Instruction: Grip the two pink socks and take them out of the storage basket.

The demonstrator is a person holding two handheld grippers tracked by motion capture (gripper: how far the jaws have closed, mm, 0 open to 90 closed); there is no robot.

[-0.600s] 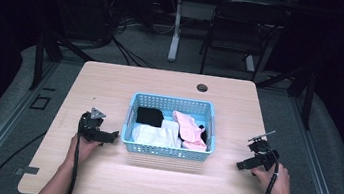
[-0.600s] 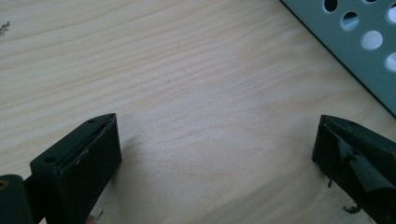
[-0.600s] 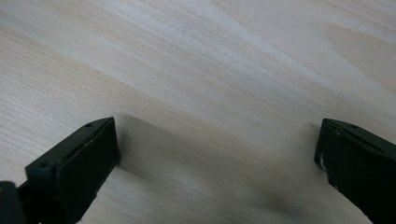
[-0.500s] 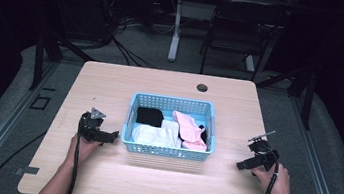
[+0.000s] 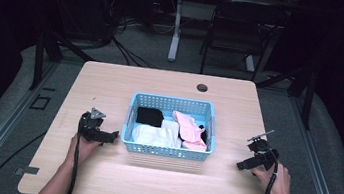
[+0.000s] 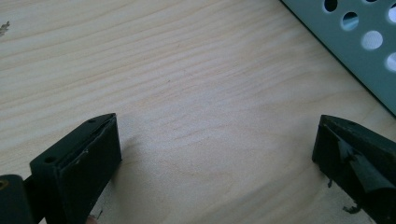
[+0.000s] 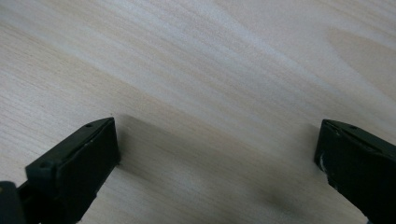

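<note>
1. Your left gripper (image 5: 113, 137) rests at the frame's lower left, fingers wide apart, holding nothing.
2. Your right gripper (image 5: 241, 164) sits lower right, fingers spread, holding nothing.
3. The basket (image 5: 167, 150) of clothes (image 5: 157, 135) stands mid-tabletop (image 5: 158, 186), between them.

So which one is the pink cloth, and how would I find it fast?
Start at the wooden table and find the blue basket with holes in its sides, standing in the middle. Look in its right half: the pink cloth lies crumpled there, beside the white cloth and the black cloth. It is the only pink thing in the basket.
</note>
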